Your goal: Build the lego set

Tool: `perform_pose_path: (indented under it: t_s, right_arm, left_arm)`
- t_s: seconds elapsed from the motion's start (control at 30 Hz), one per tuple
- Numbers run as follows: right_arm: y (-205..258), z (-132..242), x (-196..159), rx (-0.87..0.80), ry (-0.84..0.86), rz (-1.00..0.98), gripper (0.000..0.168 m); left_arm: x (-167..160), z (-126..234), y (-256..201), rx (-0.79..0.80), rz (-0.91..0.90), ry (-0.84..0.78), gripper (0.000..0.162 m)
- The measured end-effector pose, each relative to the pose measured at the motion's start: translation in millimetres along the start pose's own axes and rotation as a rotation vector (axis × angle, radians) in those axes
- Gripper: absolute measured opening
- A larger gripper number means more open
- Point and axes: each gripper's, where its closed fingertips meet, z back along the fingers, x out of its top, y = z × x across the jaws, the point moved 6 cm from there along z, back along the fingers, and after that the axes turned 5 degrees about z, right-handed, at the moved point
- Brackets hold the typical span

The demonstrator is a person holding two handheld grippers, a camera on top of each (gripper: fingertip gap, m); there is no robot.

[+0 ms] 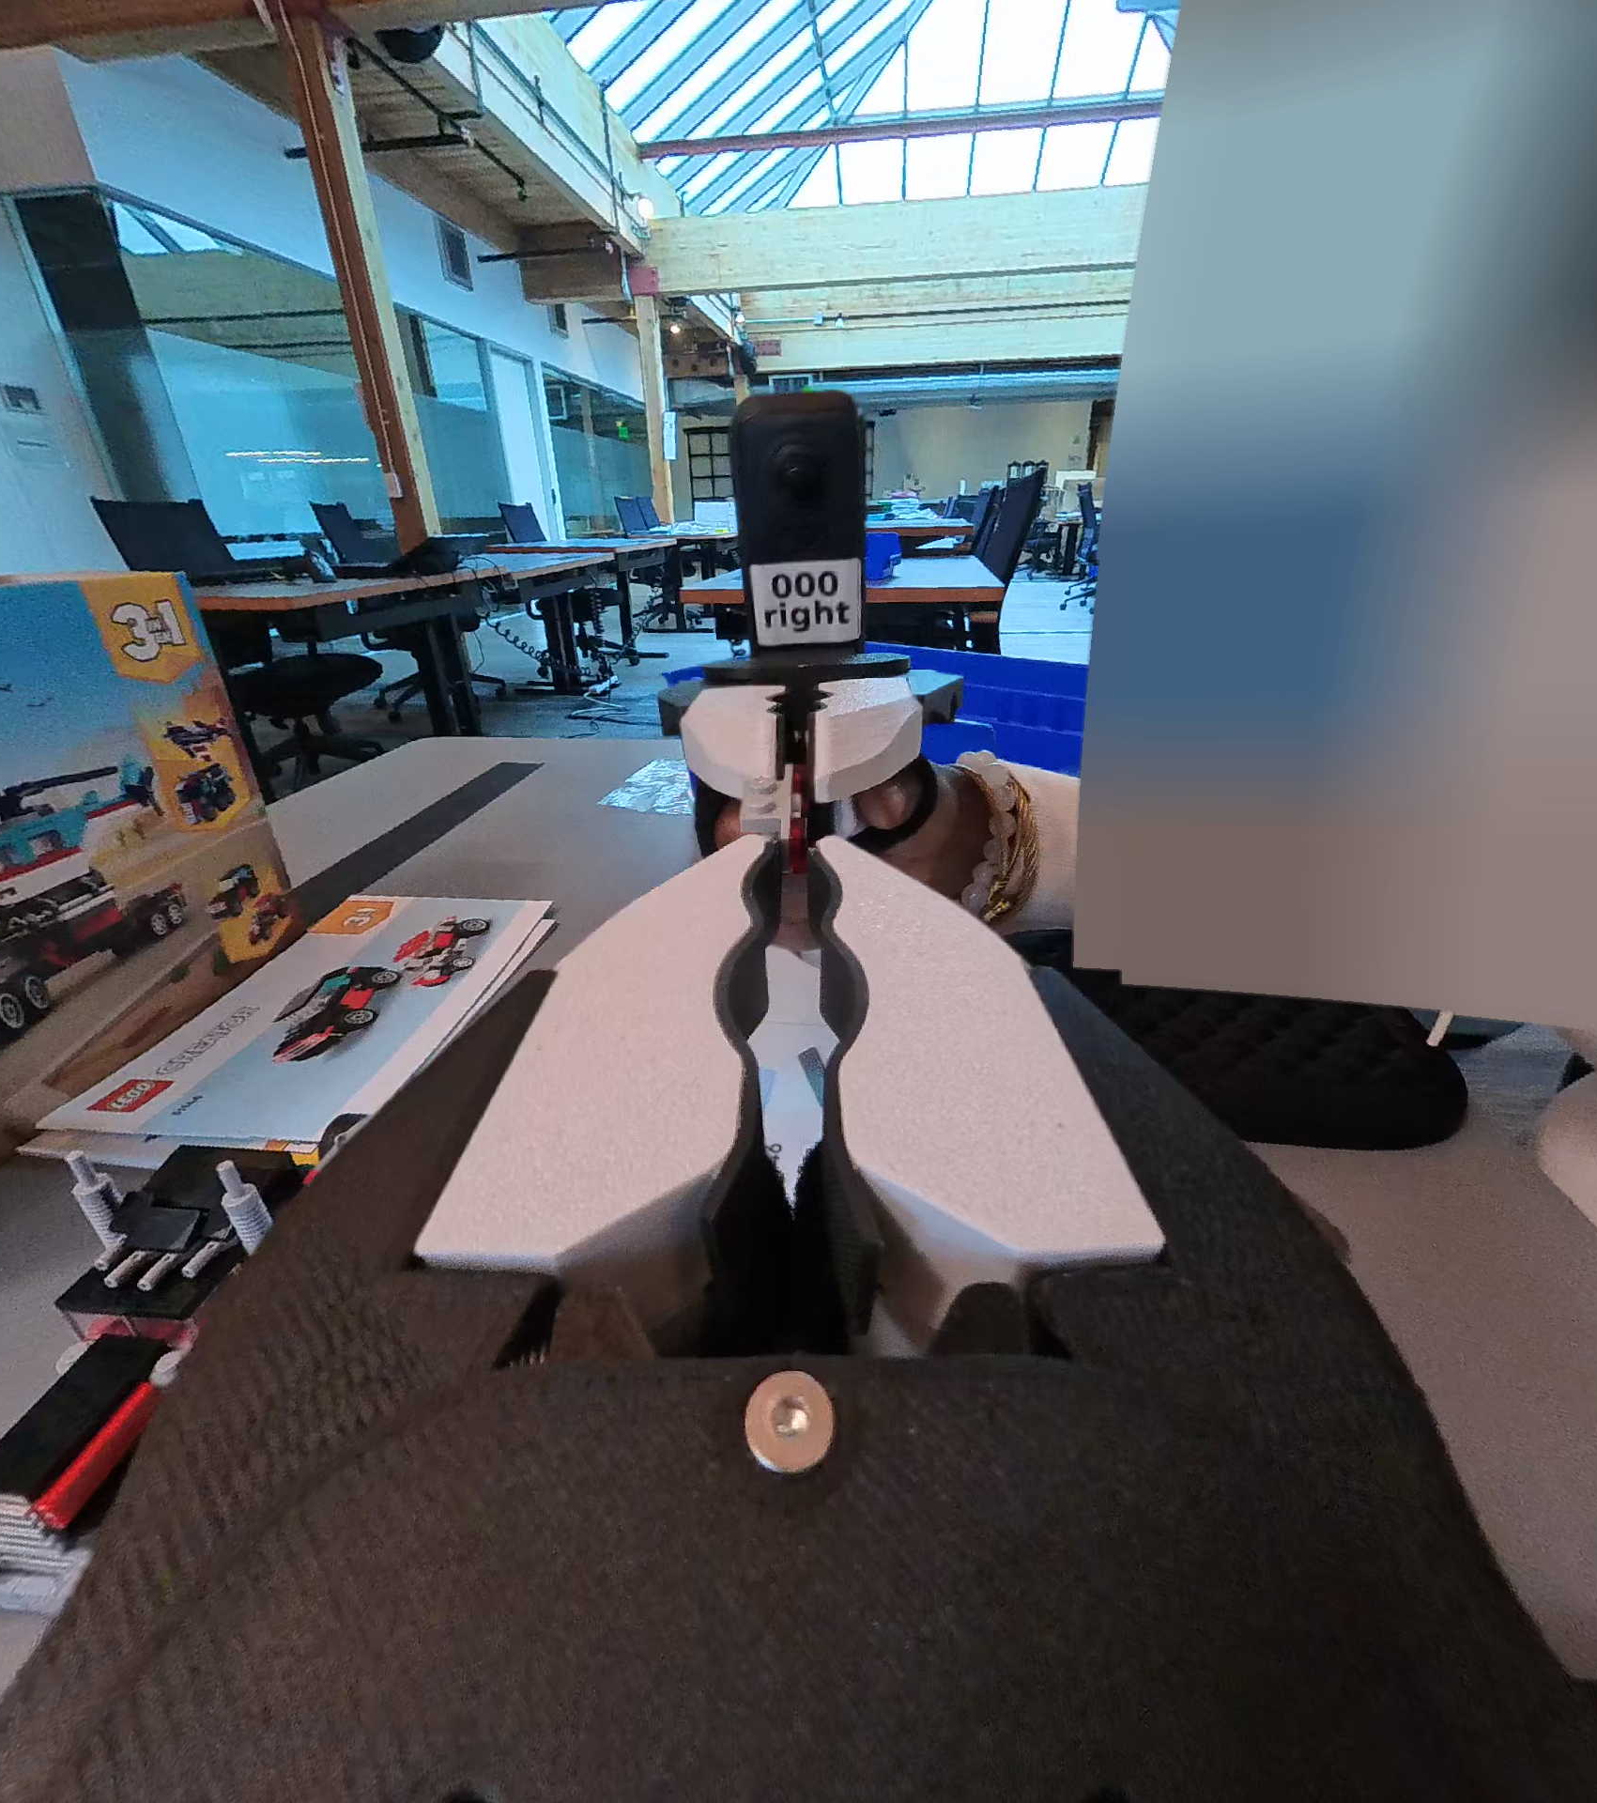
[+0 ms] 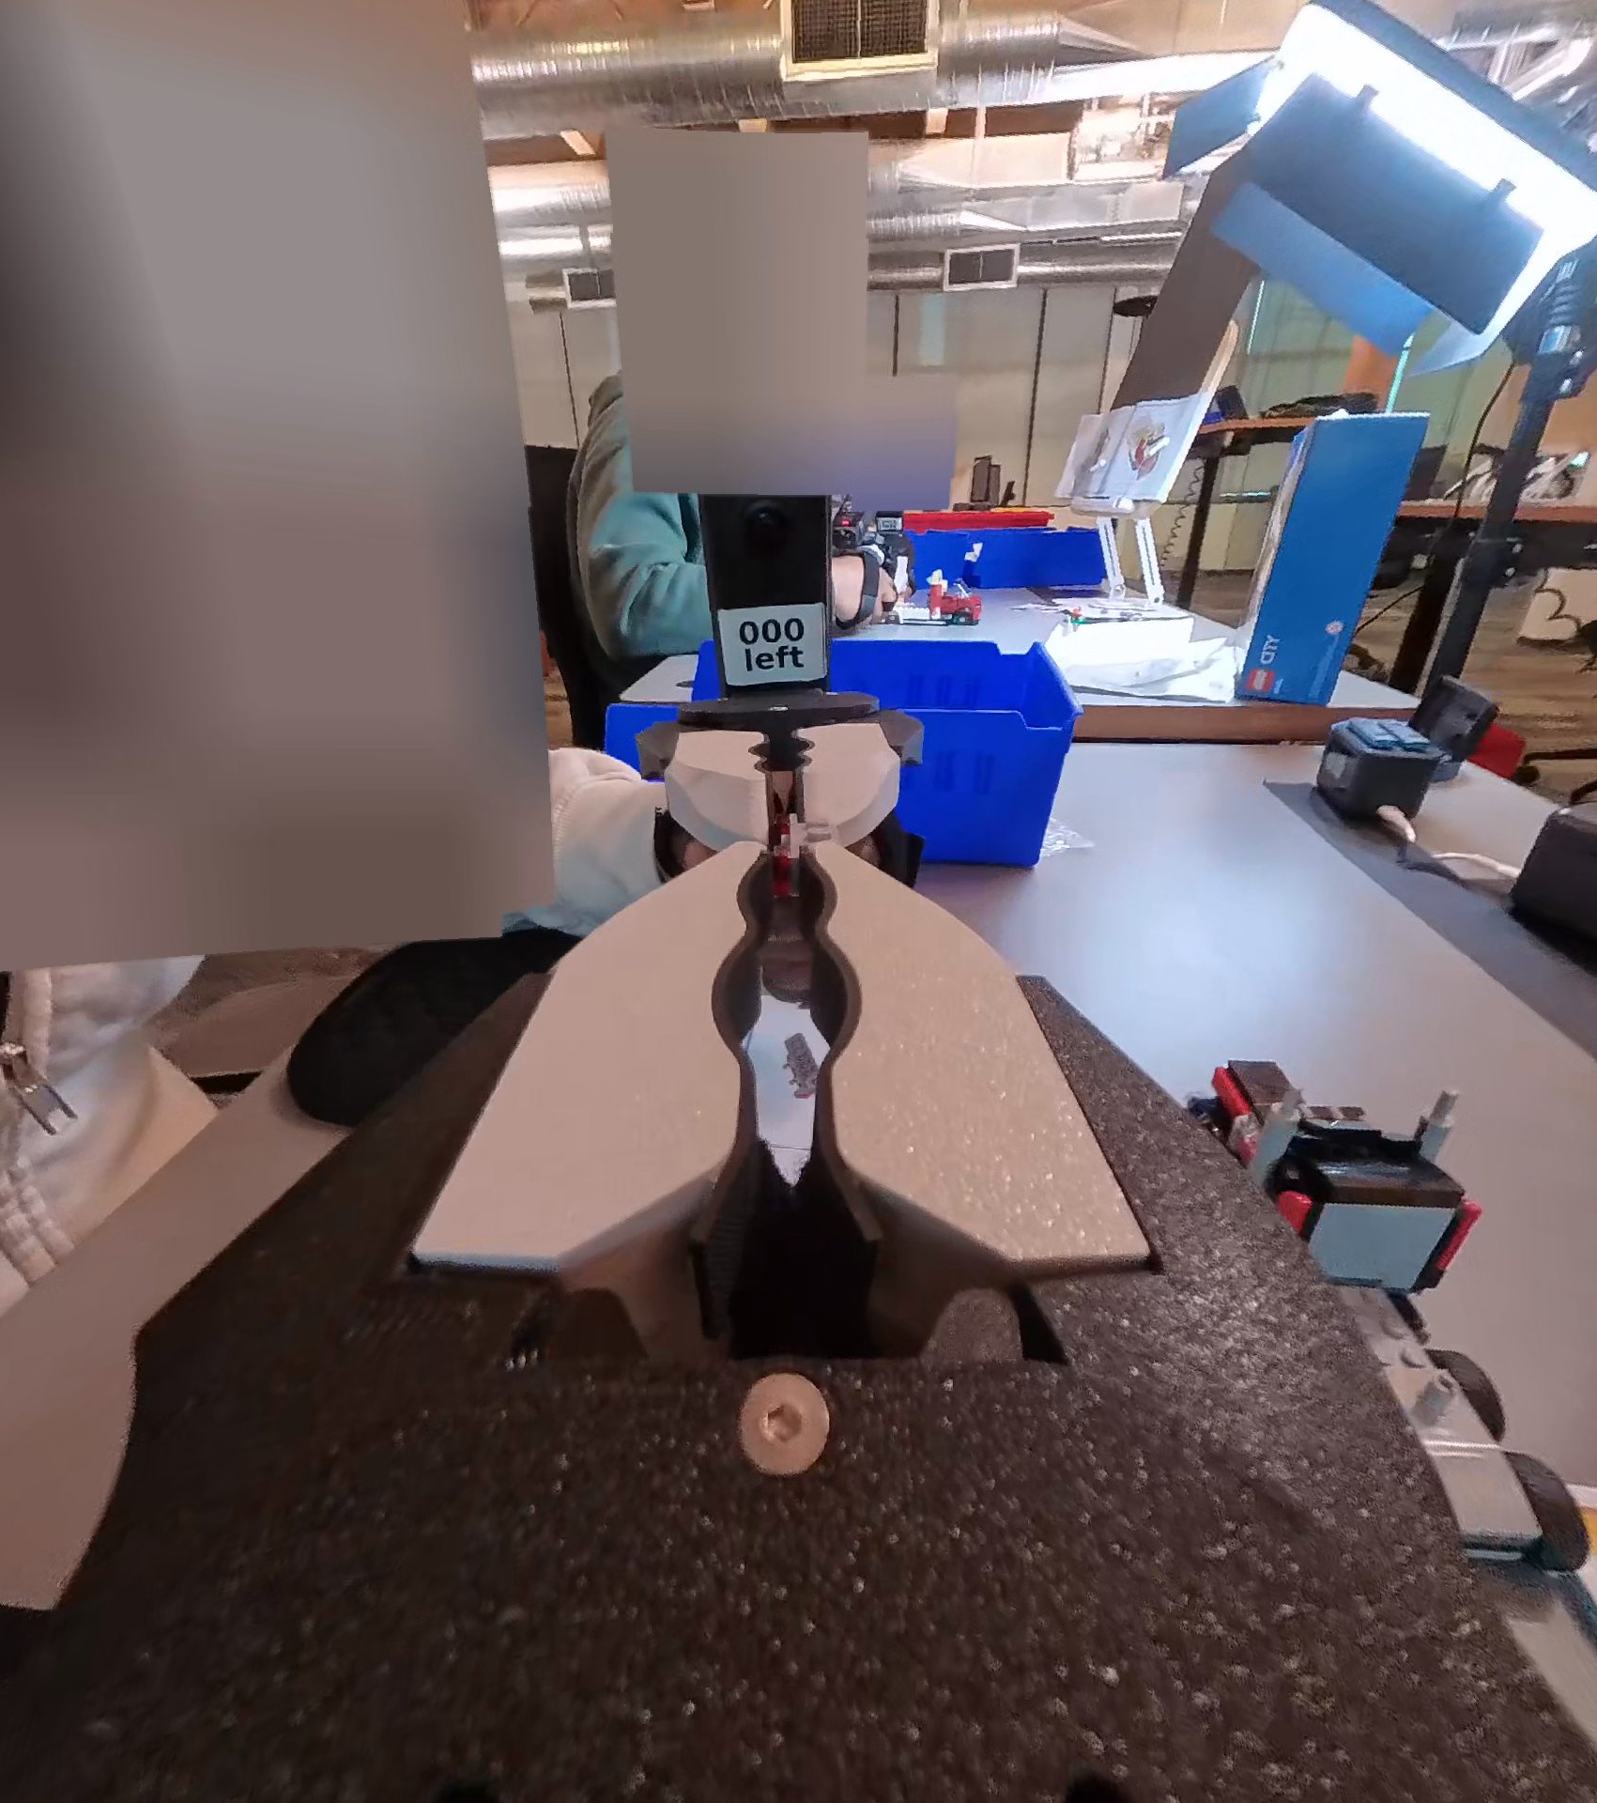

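Tabletop (image 2: 1214, 927): grey, carrying everything below.
Lego box (image 1: 63, 829): upright at far left in the left wrist view, behind the instruction booklets (image 1: 306, 1024).
Blue bin (image 2: 989, 771): beyond the meeting point in the right wrist view.
Truck model (image 2: 1360, 1200): partly built, resting on the tabletop to the right of the right gripper, well apart from the jaws.
Left gripper (image 1: 789, 859): raised over the tabletop, jaws nearly together, clamped on the red piece (image 1: 799, 829) at the very tips.
Right gripper (image 2: 782, 859): facing the left one tip to tip, jaws likewise nearly together, clamped on the same small cluster.
Light grey plate (image 1: 768, 805): studded, attached beside the red piece, jutting left in the left wrist view; exact share of grip between the two grippers unclear.
Key relation: small assembly directly ahead of both jaws, midway, equally near each; long axis seemingly upright.
Likely step: pressing or seating the two small parts, judged from the opposed grips.
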Motion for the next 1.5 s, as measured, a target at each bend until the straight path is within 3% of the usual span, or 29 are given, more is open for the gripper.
perform_pose_path:
  t_s: [0.3, 0.37, 0.43, 0.67, 0.73, 0.8, 0.97, 1.1, 1.23, 1.5]
  right_arm:
    - [-5, 3, -4, -0.038, 0.034, 0.014, 0.005]
    - [-5, 2, -5, -0.045, 0.046, 0.028, 0.005]
    - [-4, 1, -6, -0.033, 0.041, 0.021, 0.005]
    - [-17, 5, -13, -0.127, 0.04, -0.105, 0.005]
    - [-26, 8, -19, -0.162, 0.018, -0.257, 0.005]
    - [-34, 13, -25, -0.192, -0.04, -0.403, 0.005]
    - [-42, 20, -30, -0.221, -0.091, -0.504, 0.005]
    - [-44, 19, -41, -0.217, -0.072, -0.546, 0.005]
    - [-45, 20, -49, -0.219, -0.024, -0.521, 0.005]
    - [-44, 23, -55, -0.221, 0.032, -0.401, 0.005]
  left_arm:
    - [-6, -2, 9, -0.015, 0.074, 0.004, 0.005]
    - [-7, -3, 10, -0.011, 0.084, 0.01, 0.02]
    - [-8, -3, 8, -0.026, 0.078, 0.022, 0.005]
    - [-9, -5, 23, 0.029, 0.085, 0.074, 0.007]
    - [-17, -5, 35, 0.105, 0.028, 0.151, 0.029]
    - [-23, -3, 42, 0.147, -0.056, 0.172, 0.034]
    - [-8, 24, 56, 0.295, -0.112, -0.074, 0.032]
    - [6, 64, 71, 0.387, 0.047, -0.343, 0.029]
    - [13, 95, 81, 0.36, 0.189, -0.562, 0.025]
    - [14, 109, 87, 0.422, 0.105, -0.501, 0.021]
